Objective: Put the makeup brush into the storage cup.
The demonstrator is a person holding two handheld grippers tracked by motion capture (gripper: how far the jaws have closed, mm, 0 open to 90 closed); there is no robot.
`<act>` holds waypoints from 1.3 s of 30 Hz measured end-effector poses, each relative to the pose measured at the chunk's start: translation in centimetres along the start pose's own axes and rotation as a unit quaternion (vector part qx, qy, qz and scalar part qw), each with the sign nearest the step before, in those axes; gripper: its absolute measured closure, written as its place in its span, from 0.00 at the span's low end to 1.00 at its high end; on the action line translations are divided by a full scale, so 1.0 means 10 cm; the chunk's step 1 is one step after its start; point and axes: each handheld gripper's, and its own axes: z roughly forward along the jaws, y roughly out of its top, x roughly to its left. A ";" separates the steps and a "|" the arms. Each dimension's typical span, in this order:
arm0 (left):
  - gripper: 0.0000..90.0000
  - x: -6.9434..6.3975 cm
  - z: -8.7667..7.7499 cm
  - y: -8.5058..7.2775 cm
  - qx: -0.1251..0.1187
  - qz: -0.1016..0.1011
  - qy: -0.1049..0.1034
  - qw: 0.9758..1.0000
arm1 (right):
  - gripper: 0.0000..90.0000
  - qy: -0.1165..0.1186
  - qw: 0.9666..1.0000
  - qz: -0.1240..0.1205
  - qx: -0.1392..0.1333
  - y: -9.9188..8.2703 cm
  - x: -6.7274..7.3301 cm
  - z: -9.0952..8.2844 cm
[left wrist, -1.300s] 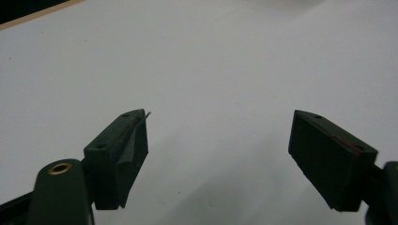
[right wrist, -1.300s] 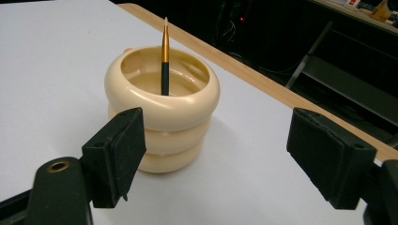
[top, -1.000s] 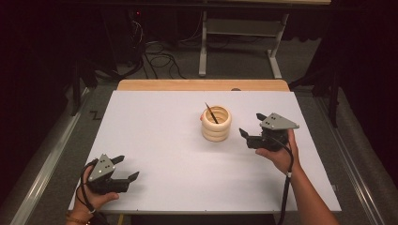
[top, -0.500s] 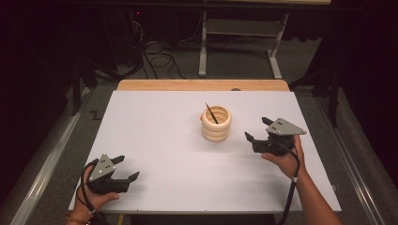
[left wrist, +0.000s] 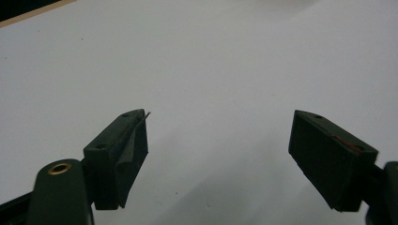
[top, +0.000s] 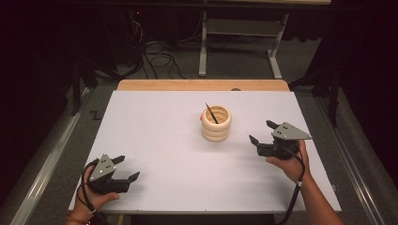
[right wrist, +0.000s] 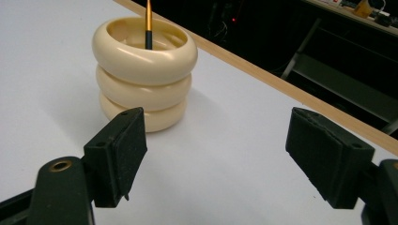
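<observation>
A cream holder shaped like three stacked rings [top: 216, 123] stands upright near the middle of the white table [top: 164, 126]. A thin stick with a dark lower part and a gold shaft [top: 210, 113] leans inside it. In the right gripper view the holder [right wrist: 143, 70] sits ahead and left, with the stick [right wrist: 148, 23] rising from it. My right gripper [top: 264, 132] is open to the right of the holder, apart from it, with nothing between its jaws [right wrist: 213, 154]. At the front left corner my left gripper [top: 126, 168] is open over bare table [left wrist: 216, 145].
The table's far edge is a light wooden strip [top: 202, 85]. Beyond it, on the dark floor, stand a metal frame [top: 239, 33] and loose cables [top: 155, 56]. A rail [top: 47, 159] runs along the table's left side.
My right gripper has moved right and toward the front, away from the ringed holder. The left gripper has stayed in place.
</observation>
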 end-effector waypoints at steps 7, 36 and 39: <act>0.23 0.00 0.01 0.00 0.001 0.001 -0.001 1.000 | 0.24 0.000 1.000 -0.004 0.007 -0.07 0.00 -0.04; 0.23 -0.01 0.02 0.01 0.005 0.002 -0.003 1.000 | 0.24 -0.004 1.000 -0.009 0.012 -0.37 -0.06 -0.38; 0.23 -0.01 0.02 0.01 0.005 0.002 -0.002 1.000 | 0.24 -0.003 1.000 -0.010 0.013 -0.41 -0.05 -0.41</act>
